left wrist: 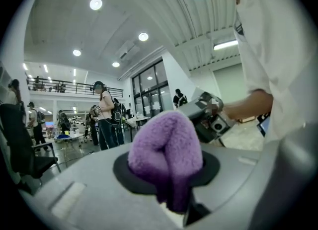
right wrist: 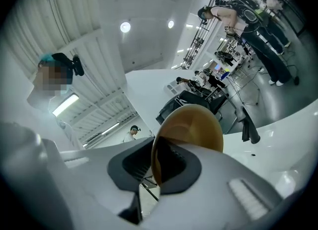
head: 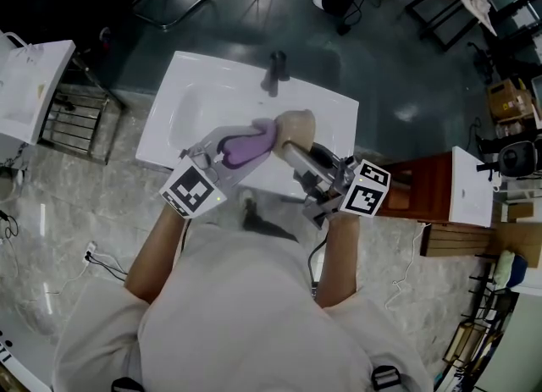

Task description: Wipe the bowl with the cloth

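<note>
From the head view, over the white basin [head: 190, 102] at frame centre, the left gripper [head: 235, 150] points up-right with the purple cloth [head: 251, 142] bunched at its tip against the tan bowl [head: 294, 126]. The right gripper [head: 292, 151] points up-left under the bowl.

In the left gripper view the jaws are clamped on the cloth [left wrist: 166, 149], which stands upright; its lower end is buried between them.

In the right gripper view the jaws pinch the bowl's [right wrist: 194, 127] rim. The bowl stands on edge, leaning right, and its lower part is hidden.

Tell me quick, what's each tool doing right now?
Left tool: closed, holding the cloth.
Right tool: closed on the rim of the bowl.
</note>
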Action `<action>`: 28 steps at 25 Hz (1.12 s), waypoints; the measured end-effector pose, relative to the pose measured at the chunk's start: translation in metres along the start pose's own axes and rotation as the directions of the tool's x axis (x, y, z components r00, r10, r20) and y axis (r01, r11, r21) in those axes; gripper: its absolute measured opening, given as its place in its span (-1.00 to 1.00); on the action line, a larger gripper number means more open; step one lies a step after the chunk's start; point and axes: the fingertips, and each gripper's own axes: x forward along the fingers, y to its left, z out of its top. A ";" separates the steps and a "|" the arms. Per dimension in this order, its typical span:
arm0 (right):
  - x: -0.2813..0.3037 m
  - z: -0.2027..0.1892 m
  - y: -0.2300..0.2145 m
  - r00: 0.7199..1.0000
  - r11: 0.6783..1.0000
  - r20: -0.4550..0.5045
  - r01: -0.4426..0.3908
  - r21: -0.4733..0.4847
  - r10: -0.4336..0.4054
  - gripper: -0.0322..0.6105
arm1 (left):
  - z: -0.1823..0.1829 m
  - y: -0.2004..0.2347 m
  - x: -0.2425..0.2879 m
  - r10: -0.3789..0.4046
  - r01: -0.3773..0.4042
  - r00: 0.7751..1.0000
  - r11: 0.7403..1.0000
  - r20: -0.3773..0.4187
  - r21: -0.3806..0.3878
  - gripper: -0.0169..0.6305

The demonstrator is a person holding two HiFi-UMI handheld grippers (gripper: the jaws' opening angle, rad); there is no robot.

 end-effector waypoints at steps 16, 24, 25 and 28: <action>0.002 -0.025 -0.004 0.986 0.996 -0.163 0.021 -0.083 -0.034 -0.83 | 0.014 0.014 0.006 0.091 -0.092 0.995 0.995 0.030 0.035 -0.62; -0.002 -0.024 0.009 0.988 0.996 -0.154 -0.044 -0.077 0.032 -0.83 | 0.005 0.024 0.008 0.141 -0.142 0.990 0.990 0.009 0.002 -0.62; -0.003 -0.024 0.009 0.988 0.996 -0.149 -0.048 -0.073 0.037 -0.83 | 0.004 0.024 0.008 0.140 -0.140 0.990 0.990 0.008 -0.002 -0.62; -0.005 -0.023 0.009 0.989 0.996 -0.146 -0.047 -0.071 0.036 -0.83 | -0.002 0.020 0.009 0.127 -0.127 0.992 0.992 0.003 -0.019 -0.62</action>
